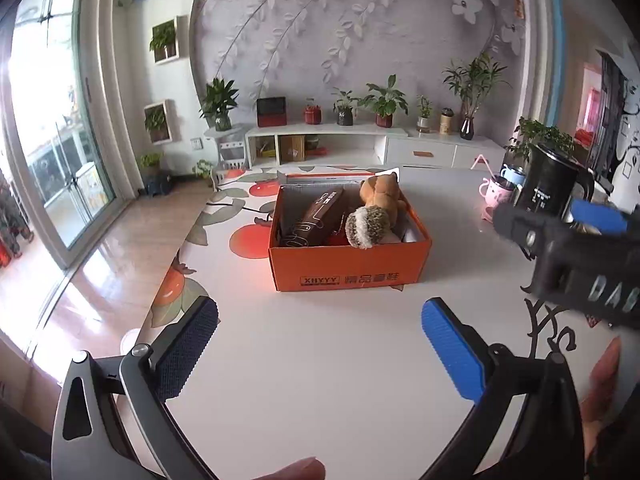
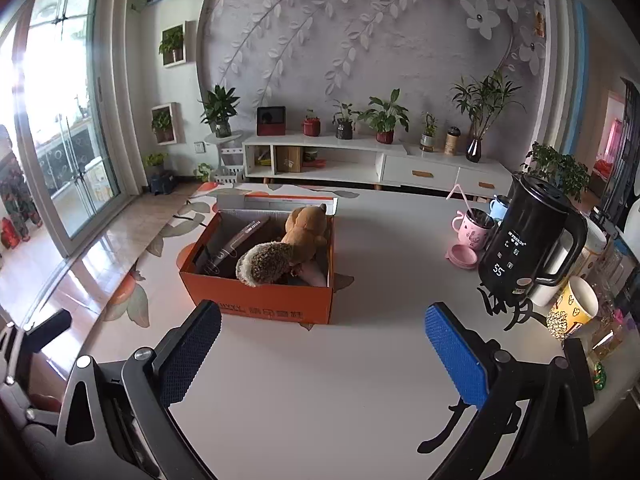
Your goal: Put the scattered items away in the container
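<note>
Seemingly done: toy and case sit in box; left gripper and right gripper gape empty; next, I check for strays.

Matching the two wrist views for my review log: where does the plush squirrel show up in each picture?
Left wrist: the plush squirrel sits right of centre, in the right half of the orange box, tail toward the camera.
Right wrist: the plush squirrel sits left of centre, again in the box's right half.
Shared landmark: the black kettle, at the right edge in both views.
</note>
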A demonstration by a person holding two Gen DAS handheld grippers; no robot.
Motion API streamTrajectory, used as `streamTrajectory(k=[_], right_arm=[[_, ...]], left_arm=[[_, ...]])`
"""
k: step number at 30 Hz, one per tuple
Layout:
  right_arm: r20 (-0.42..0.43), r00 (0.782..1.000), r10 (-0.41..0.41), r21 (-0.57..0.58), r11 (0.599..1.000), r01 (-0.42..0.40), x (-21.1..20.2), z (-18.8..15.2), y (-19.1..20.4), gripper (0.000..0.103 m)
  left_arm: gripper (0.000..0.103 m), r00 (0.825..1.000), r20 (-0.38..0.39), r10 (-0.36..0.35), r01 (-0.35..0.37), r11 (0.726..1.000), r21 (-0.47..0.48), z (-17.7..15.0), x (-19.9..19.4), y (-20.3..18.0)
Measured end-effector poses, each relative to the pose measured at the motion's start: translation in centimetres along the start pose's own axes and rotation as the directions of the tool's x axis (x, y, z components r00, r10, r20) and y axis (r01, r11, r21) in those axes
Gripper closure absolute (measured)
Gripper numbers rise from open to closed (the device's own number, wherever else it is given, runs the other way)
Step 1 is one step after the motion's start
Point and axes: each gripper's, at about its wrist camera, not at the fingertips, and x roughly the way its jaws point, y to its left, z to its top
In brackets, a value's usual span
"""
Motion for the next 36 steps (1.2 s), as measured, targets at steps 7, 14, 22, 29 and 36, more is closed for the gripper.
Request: streamTrajectory(k=[7,14,22,29,36], right_arm=[[-0.005,1.0,0.007,0.002,1.0,-0.007,0.8,0.1,0.7,0.0],[-0.037,0.999,0.027,0.025,0.999,-0.026,2.4,0.4,0.1,0.0],[-0.063,0.997,0.034,0.012,0.999,-0.033,3.9,0.0,0.5,0.0],[-0.067,0.997,0.041,0.013,0.999,-0.04,4.2,-0.1,0.6,0.0],[-0.066,0.998,0.024,0.02,1.0,-0.023,4.3,-0.3,0.4,0.0]], left_arm=[[0.0,0.999,0.022,0.044,-0.044,0.999,0.017,1.6,-0.1,0.9],[0.0,0.999,-0.002,0.048,-0.048,0.999,-0.008,1.6,1.4,1.7],[0.0,0.998,-0.029,0.049,-0.049,0.999,-0.009,1.1,2.6,1.9],[0.0,0.998,-0.042,0.055,-0.055,0.998,-0.007,0.9,2.6,2.2],[0.0,0.996,-0.047,0.071,-0.072,0.997,-0.024,0.8,2.3,3.3]])
